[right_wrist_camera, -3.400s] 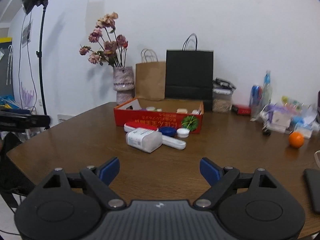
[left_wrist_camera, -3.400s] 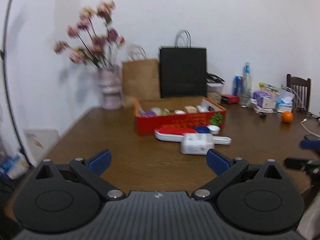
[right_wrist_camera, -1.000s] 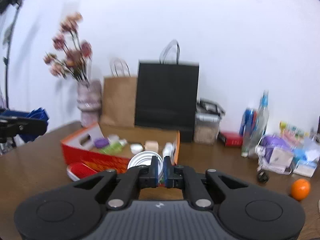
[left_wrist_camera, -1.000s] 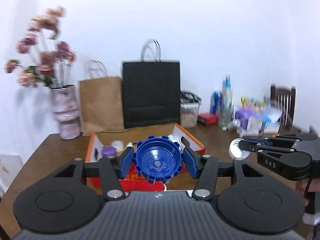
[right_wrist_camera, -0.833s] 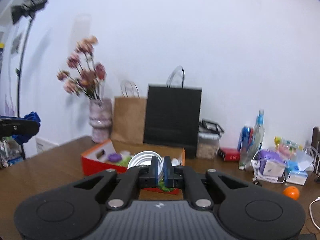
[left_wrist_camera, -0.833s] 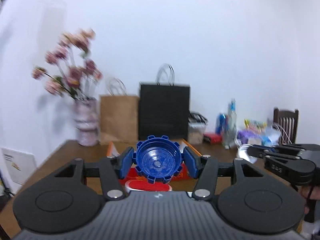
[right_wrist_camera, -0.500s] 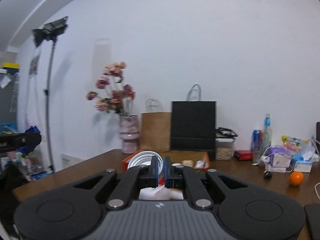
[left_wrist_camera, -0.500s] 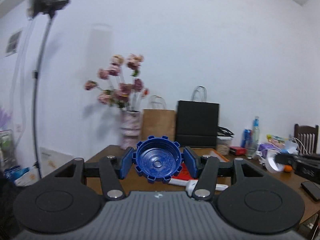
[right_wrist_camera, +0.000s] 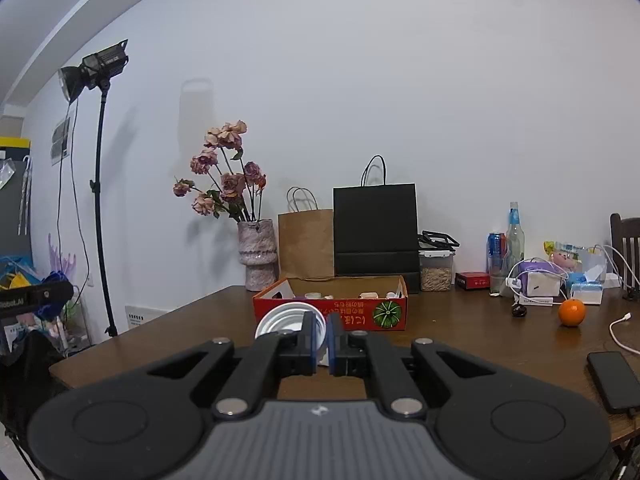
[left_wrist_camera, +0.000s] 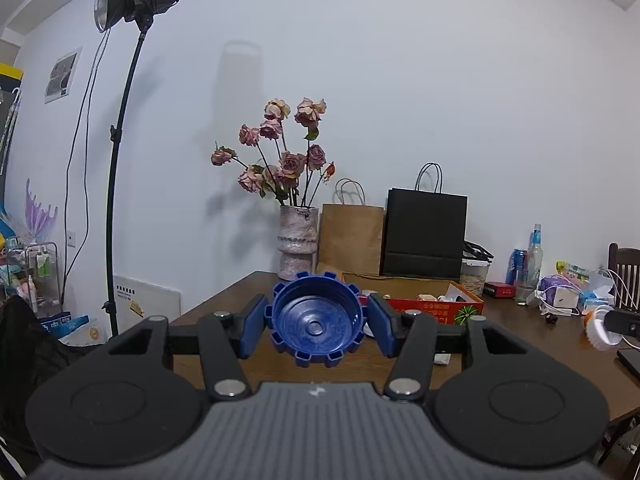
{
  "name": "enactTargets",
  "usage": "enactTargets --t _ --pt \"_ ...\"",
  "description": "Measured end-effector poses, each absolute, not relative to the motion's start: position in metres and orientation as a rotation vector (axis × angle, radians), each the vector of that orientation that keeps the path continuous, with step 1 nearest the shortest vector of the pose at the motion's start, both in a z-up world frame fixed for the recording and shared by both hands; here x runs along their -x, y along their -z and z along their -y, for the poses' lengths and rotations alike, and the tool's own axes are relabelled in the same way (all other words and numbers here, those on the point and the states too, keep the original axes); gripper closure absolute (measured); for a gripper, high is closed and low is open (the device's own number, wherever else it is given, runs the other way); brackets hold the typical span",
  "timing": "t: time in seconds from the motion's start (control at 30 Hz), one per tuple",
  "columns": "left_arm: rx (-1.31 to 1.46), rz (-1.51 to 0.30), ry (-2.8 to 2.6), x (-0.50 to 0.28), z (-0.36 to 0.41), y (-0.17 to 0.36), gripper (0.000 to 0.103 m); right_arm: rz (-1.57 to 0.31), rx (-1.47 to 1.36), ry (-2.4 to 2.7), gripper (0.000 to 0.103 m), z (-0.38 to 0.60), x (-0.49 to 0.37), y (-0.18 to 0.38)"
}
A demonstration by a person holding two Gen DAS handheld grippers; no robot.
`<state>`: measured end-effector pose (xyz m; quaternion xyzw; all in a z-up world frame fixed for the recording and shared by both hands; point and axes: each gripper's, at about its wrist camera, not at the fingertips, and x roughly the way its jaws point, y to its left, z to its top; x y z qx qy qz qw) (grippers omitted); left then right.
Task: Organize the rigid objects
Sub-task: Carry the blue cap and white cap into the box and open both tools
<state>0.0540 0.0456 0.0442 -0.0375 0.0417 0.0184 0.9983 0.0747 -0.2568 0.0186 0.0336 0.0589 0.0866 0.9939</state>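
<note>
My left gripper [left_wrist_camera: 318, 322] is shut on a blue ridged lid [left_wrist_camera: 318, 318], its hollow side facing the camera, held level in front of the table edge. My right gripper [right_wrist_camera: 322, 338] is shut on the rim of a white round lid [right_wrist_camera: 280, 322]. That white lid [left_wrist_camera: 598, 328] and the right gripper's tip also show at the right edge of the left wrist view. A red cardboard box [right_wrist_camera: 360, 312] with several small items inside sits mid-table, beyond both grippers; the same red box [left_wrist_camera: 444, 308] shows behind the blue lid.
On the wooden table [right_wrist_camera: 480, 344] stand a vase of dried roses [right_wrist_camera: 256, 256], a brown paper bag [right_wrist_camera: 306, 242], a black paper bag [right_wrist_camera: 374, 230], bottles, an orange [right_wrist_camera: 571, 312] and a phone [right_wrist_camera: 614, 384]. A light stand [left_wrist_camera: 120, 160] rises at the left.
Both grippers have drawn back from the red box towards the near table edge, each keeping hold of its lid; the box now looks smaller and the light stand has come into view.
</note>
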Motion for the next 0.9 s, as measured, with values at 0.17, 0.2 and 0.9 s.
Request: enactTargets --t 0.17,0.2,0.9 --pt "0.072 -0.073 -0.036 -0.063 -0.041 -0.035 0.048 -0.173 -0.072 -0.160 0.098 0.259 -0.092 0.000" --pt "0.068 -0.077 -0.033 -0.067 -0.040 -0.033 0.048 -0.185 -0.084 -0.157 0.098 0.261 -0.095 0.003" --pt "0.033 -0.023 0.056 -0.266 -0.027 -0.118 0.048 -0.151 -0.177 -0.232 0.098 0.331 -0.303 -0.099"
